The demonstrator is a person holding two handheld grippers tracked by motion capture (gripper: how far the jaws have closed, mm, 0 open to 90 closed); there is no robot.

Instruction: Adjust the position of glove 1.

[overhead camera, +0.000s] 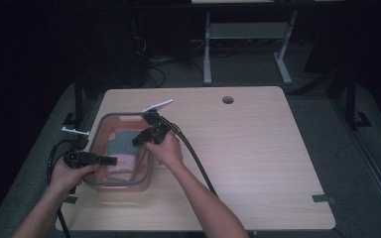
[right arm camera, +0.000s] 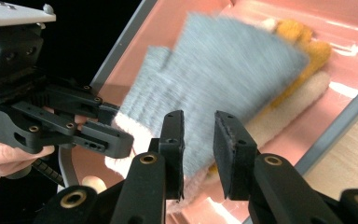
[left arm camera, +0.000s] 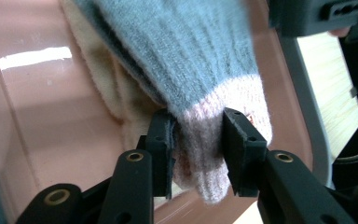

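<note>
A: At the left, the left gripper (overhead camera: 110, 160), reaching over the near left rim of the pink bin (overhead camera: 98, 130). 2 jaws pinching the pale pink cuff of the grey glove (left arm camera: 186, 60).

B: Glove position?

A: Lying inside the bin near the table's (overhead camera: 258, 163) left edge, cuff toward the left gripper, grey body stretching away over a cream glove (left arm camera: 107, 88). Seen from the right gripper view as well: grey glove (right arm camera: 223, 74) spread across the bin (right arm camera: 177, 28), a yellow glove (right arm camera: 303, 44) and the cream one (right arm camera: 289, 105) tucked beneath.

B: And further right?

A: The right gripper (overhead camera: 136, 140), poised over the bin's right side, held by the right hand (overhead camera: 166, 148). Jaws spread apart with a clear gap, just above the grey glove, gripping nothing. Left gripper (right arm camera: 116, 140) visible there too, clamped on the cuff.
</note>
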